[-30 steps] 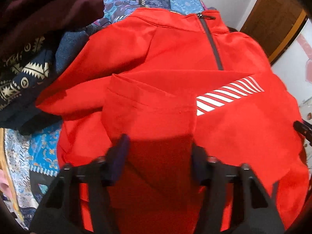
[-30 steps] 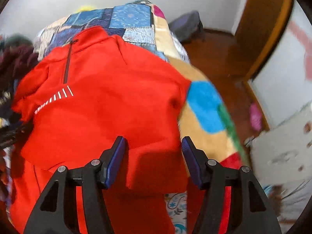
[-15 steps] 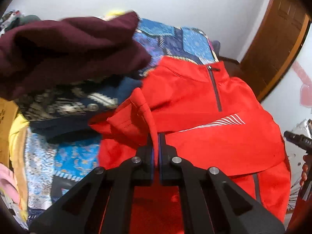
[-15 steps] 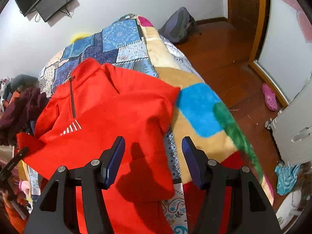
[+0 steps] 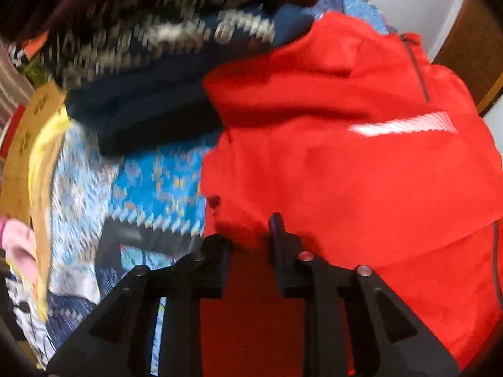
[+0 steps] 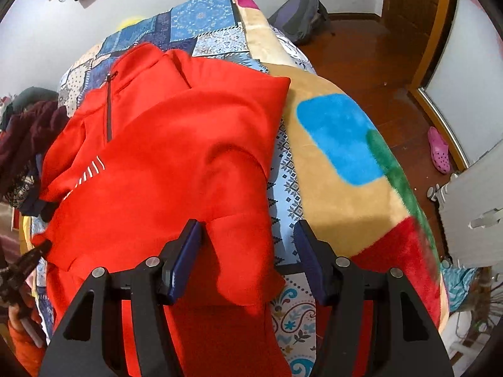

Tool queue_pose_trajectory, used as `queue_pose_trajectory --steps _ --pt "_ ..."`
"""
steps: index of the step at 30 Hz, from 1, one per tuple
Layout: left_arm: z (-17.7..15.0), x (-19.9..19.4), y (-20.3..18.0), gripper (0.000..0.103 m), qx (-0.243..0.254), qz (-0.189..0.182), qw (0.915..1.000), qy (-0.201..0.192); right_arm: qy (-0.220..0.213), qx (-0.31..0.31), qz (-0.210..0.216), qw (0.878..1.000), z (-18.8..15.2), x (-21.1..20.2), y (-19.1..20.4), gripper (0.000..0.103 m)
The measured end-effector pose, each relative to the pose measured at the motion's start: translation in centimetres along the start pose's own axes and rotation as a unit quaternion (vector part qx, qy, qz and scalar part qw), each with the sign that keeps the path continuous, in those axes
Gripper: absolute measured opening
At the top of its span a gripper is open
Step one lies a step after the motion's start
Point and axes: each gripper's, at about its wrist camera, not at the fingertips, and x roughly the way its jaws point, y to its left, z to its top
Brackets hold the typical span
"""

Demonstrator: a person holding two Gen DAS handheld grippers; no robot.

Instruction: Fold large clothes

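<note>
- Two grippers over one red jacket [image 6: 163, 169], spread on a patchwork bedspread [image 6: 201, 22] with collar and zip toward the far wall.
- Left gripper [image 5: 250, 238]: jaws narrowly parted, just been opening; red cloth at the jacket's left edge seen in the gap, pads not visibly pressing on it; frame blurred.
- Right gripper [image 6: 248, 257]: jaws about half apart, gripping nothing, above the jacket's right lower corner where a folded flap lies.
- White stripes [image 5: 405, 125] on the chest, below the zip [image 6: 109, 116].
- Dark patterned clothes [image 5: 151, 47] piled just beside the jacket's left shoulder, touching it.
- Tan blanket [image 6: 339, 163] with blue, green and red patches to the right, partly under the jacket.
- Pink clog [image 6: 439, 150] on the wooden floor.
</note>
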Motion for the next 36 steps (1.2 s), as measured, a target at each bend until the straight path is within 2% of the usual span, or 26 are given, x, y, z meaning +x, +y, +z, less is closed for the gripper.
queue_pose_trajectory --steps 4,7,12,15,19,22,27,32,34,36 --pt "-0.5 -0.4 0.6 0.024 -0.012 -0.002 0.9999 0.006 -0.004 -0.018 -0.013 1.0 0.3 -0.4 0.5 0.057" --pt "0.0 -2.0 0.8 0.024 -0.011 0.003 0.9999 -0.009 -0.01 -0.031 -0.02 0.999 0.9 -0.9 1.0 0.057" --pt "1.9 -5.9 -0.1 0.034 0.007 0.003 0.9981 -0.062 -0.035 -0.041 -0.008 0.998 2.7 -2.5 1.9 0.057" --pt "4.1 -7.5 -2.2 0.035 0.034 0.003 0.9953 -0.091 -0.049 -0.053 -0.007 0.997 3.9 -3.3 2.8 0.057" --pt "7.2 -9.6 -4.6 0.037 0.065 0.006 0.9883 -0.138 -0.07 -0.069 0.001 0.995 5.9 -4.4 4.1 0.057" --pt "9.6 -10.9 -6.6 0.046 0.074 -0.001 0.9816 -0.176 -0.086 -0.078 0.007 0.993 7.3 -5.0 4.9 0.057" --pt "12.6 -11.1 -10.0 0.05 0.101 -0.013 0.9743 -0.201 -0.105 -0.111 0.001 0.988 10.0 -5.0 7.2 0.057" --pt "16.6 -9.3 -12.4 0.055 0.118 0.0 0.9695 -0.215 -0.101 -0.125 0.006 0.987 12.8 -3.5 9.2 0.057" --pt "18.5 -7.8 -13.0 0.056 0.123 0.0 0.9701 -0.209 -0.093 -0.124 0.016 0.988 14.0 -2.4 9.9 0.057" --pt "20.6 -5.8 -13.4 0.056 0.12 -0.019 0.9754 -0.184 -0.086 -0.123 0.022 0.988 15.0 -1.3 10.4 0.057"
